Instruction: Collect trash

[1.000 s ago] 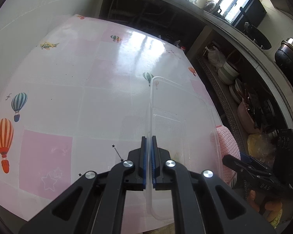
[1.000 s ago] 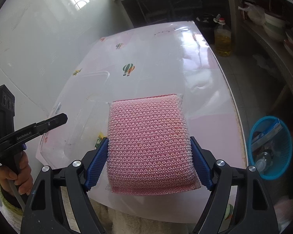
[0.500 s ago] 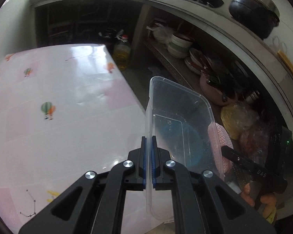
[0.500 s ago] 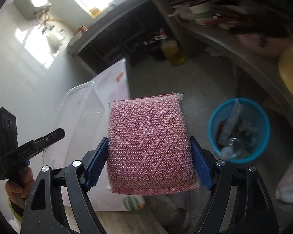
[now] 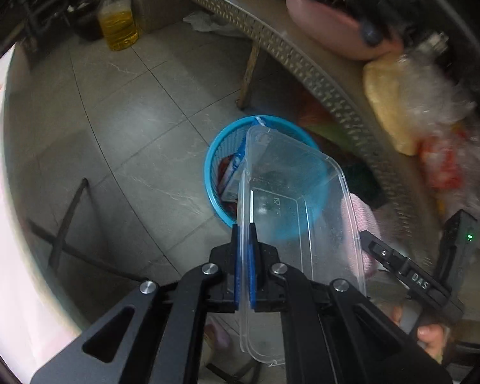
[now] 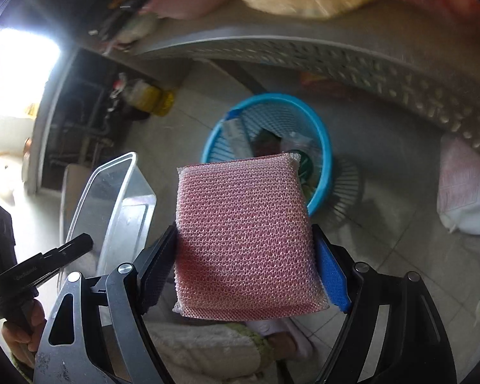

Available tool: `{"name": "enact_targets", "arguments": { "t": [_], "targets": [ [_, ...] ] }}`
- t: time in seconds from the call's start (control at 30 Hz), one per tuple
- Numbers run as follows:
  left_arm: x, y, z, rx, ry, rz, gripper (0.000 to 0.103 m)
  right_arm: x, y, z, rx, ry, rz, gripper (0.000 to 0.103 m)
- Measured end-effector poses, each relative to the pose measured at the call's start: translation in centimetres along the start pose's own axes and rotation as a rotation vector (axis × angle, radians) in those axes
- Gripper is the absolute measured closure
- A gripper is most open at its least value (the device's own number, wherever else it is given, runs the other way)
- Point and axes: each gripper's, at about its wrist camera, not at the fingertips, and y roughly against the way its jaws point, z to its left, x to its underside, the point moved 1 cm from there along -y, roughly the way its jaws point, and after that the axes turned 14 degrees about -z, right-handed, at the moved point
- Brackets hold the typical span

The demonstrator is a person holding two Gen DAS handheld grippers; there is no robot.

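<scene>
Above the blue waste basket (image 5: 265,179) on the tiled floor (image 5: 128,121) hang both things I mean to throw away. My left gripper (image 5: 244,268) has its jaws clenched on one long wall of the clear plastic container (image 5: 304,211), pinching the thin rim between the blue pads (image 5: 237,265). I grip the rim because the wall is the only part thin enough to fit between nearly shut jaws. The container is tipped on edge with its far end over the basket's mouth, so I judge that whatever is in it would slide toward the basket. Through the clear base I see the basket's blue wall; whether any crumbs remain inside I cannot tell.

My right gripper (image 6: 244,256) has its jaws spread wide and squeezing the pink mesh scrubbing sponge (image 6: 246,236) by its two side edges, flat face up. That broad hold keeps the soft pad from folding or slipping out. From this wrist the basket lies at twelve o'clock just beyond the sponge's far edge, already holding wrappers and a crumpled bag, and the container stands at ten o'clock, beside the sponge but apart from it.

Both items look nearly in place for dropping. The risk I judge is crowding: two grippers over one small opening.

Farther out, a bottle of yellow cooking oil (image 5: 116,19) stands on the floor at eleven o'clock in the left view. A perforated metal shelf (image 5: 320,73) curves from twelve to three o'clock, carrying a pink bowl (image 5: 329,28) and bagged goods. The pink tablecloth's edge (image 5: 3,224) shows at nine o'clock.
</scene>
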Motion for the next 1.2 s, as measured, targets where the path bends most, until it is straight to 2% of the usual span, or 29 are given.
{"name": "enact_targets", "arguments": {
  "t": [0.13,0.17,0.2,0.27,0.37,0.5,0.7,0.87,1.03,1.13,1.2],
  "targets": [
    [-2.2,-3.1,-1.5,-0.048,-0.057,-0.034,0.097,-1.8,-3.7,-0.2,0.024,-0.017,-0.03,0.023],
    [-2.5,-3.7,-1.5,-0.053,-0.063,-0.04,0.09,-2.4,-4.6,-0.8,0.036,-0.016,-0.039,0.022],
    [-2.9,-4.2,-1.6,-0.063,-0.065,-0.044,0.076,-2.6,-5.6,-1.1,0.052,-0.02,-0.041,0.022],
    [-3.2,-4.6,-1.6,-0.067,-0.046,-0.058,0.065,-2.7,-6.9,-1.5,0.071,-0.033,-0.038,0.022],
    [-3.1,-3.7,-0.7,-0.03,-0.014,-0.062,0.064,-2.2,-7.6,-1.9,0.083,-0.017,-0.031,0.022],
    [-2.5,-1.4,-0.3,0.001,-0.019,-0.079,0.061,-1.5,-6.5,-2.4,0.089,-0.007,-0.043,0.022],
    [-1.5,3.9,-0.1,0.034,-0.018,-0.157,0.052,-0.4,-3.4,-1.8,0.104,0.053,-0.098,0.021],
    [0.7,10.2,0.8,0.056,-0.019,-0.263,0.044,1.2,1.1,0.9,0.088,0.183,-0.153,0.021],
    [5.2,18.6,3.3,0.06,0.03,-0.425,0.028,2.9,6.4,6.6,0.019,0.392,-0.232,0.015],
    [8.8,22.9,5.1,0.02,0.079,-0.521,0.015,5.2,10.4,10.9,-0.042,0.57,-0.299,0.008],
    [11.5,25.5,6.5,-0.033,0.122,-0.577,0.006,7.3,13.1,13.7,-0.081,0.69,-0.35,0.008]
  ]
}}
